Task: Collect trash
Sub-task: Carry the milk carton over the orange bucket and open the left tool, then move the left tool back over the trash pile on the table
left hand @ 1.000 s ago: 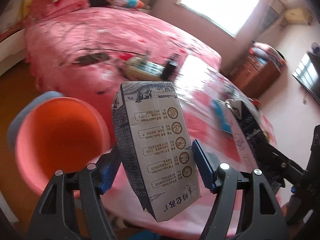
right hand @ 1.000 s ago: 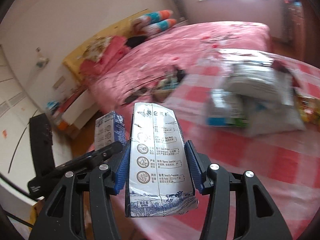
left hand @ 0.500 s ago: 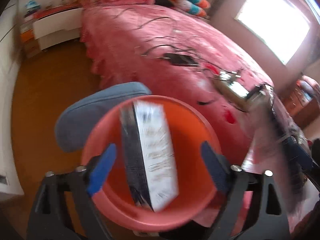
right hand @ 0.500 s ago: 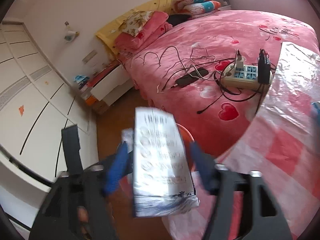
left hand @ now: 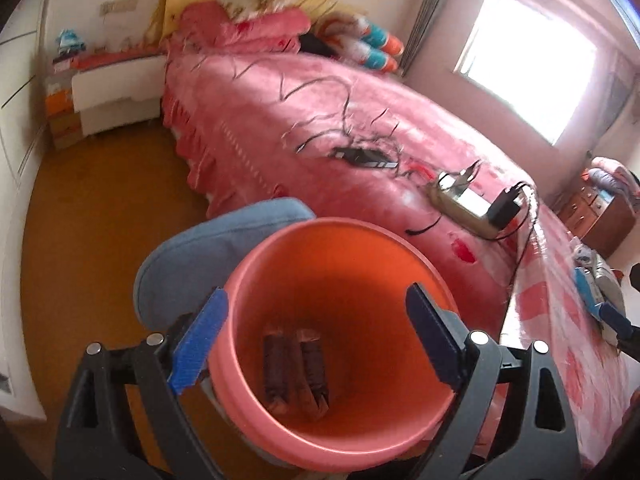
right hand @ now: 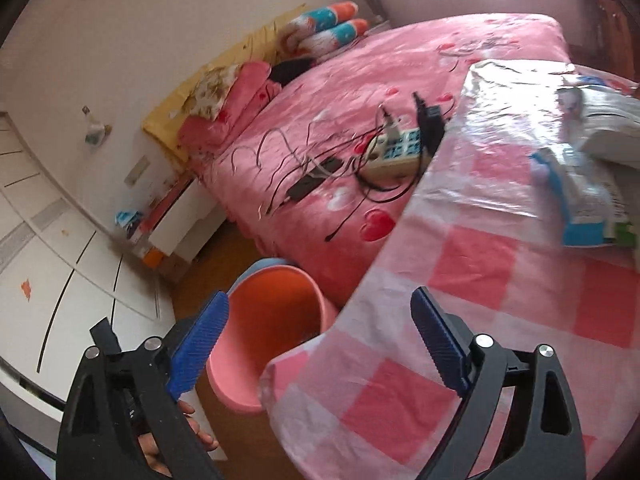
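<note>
left wrist view: the left gripper [left hand: 316, 340], with black arms and blue ribbed pads, hangs directly over the round salmon-pink plastic bin [left hand: 336, 432], its jaws spread wide and holding nothing. at the bottom of the bin lie two flattened dark cartons [left hand: 296, 368], side by side and touching; their printing is too shaded to read. a rounded blue-grey cushion [left hand: 208, 252] lies just behind the bin, on the side of the orange-brown floor [left hand: 100, 208]. beyond it stands the bed with a pink floral cover [left hand: 320, 120], on which rest a white power strip [left hand: 460, 200], a black adapter [left hand: 506, 208] plugged into it, and tangled dark cables [left hand: 348, 120]. right wrist view: the right gripper [right hand: 320, 340], of the same build, is likewise released and empty, poised above the edge of the table covered with a pink-and-white checked cloth [right hand: 500, 280]; the bin [right hand: 264, 336] stands on the floor just beside that table edge, below and to the left of the fingers. on the far part of the table lie a blue-and-white packet [right hand: 580, 200] and a white bag [right hand: 608, 124], near each other and well apart from the gripper. a clear plastic sheet [right hand: 500, 120] overlies the cloth there.
</note>
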Motion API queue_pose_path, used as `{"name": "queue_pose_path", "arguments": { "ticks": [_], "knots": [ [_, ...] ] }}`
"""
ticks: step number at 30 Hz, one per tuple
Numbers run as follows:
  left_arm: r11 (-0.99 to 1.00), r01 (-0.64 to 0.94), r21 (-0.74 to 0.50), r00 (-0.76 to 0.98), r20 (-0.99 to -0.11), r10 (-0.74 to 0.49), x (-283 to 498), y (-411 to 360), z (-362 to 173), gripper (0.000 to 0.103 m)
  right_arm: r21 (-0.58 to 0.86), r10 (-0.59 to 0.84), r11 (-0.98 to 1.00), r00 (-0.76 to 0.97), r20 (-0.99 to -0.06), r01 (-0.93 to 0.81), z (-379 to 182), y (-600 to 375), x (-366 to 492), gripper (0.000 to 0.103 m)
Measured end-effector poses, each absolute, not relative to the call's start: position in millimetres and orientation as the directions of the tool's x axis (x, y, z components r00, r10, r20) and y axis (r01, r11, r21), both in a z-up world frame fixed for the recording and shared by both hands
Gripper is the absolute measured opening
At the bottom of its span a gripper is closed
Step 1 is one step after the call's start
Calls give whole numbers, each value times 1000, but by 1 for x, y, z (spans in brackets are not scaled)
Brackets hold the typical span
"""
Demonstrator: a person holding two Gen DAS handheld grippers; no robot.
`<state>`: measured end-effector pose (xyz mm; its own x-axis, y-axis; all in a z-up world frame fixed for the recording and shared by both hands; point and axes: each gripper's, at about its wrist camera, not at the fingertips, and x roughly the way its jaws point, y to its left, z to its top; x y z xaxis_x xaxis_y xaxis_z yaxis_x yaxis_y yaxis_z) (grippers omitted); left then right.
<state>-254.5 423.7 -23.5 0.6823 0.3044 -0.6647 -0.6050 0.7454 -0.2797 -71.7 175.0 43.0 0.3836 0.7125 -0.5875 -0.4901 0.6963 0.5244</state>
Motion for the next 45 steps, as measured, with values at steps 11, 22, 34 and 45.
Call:
{"name": "queue_pose_path", "arguments": {
  "ticks": [11,22,34,45],
  "knots": [
    [851,-518,-89,643,-697,318,-232,370,-10,91,450,706,708,528,-472,-544,44,136,-103,98],
    [888,-449,-100,647,-722,246,-221,341,-5,91,496,643,761,588,-491,-418,36,94,-98,98],
    [925,-340,-171,700,-703,127,-207,305,11,91,529,586,792,623,-519,-305,32,49,-86,98],
    [961,-233,-149,719,-692,68,-178,257,29,91,459,473,856,718,-511,-237,39,3,-88,98]
  ]
}}
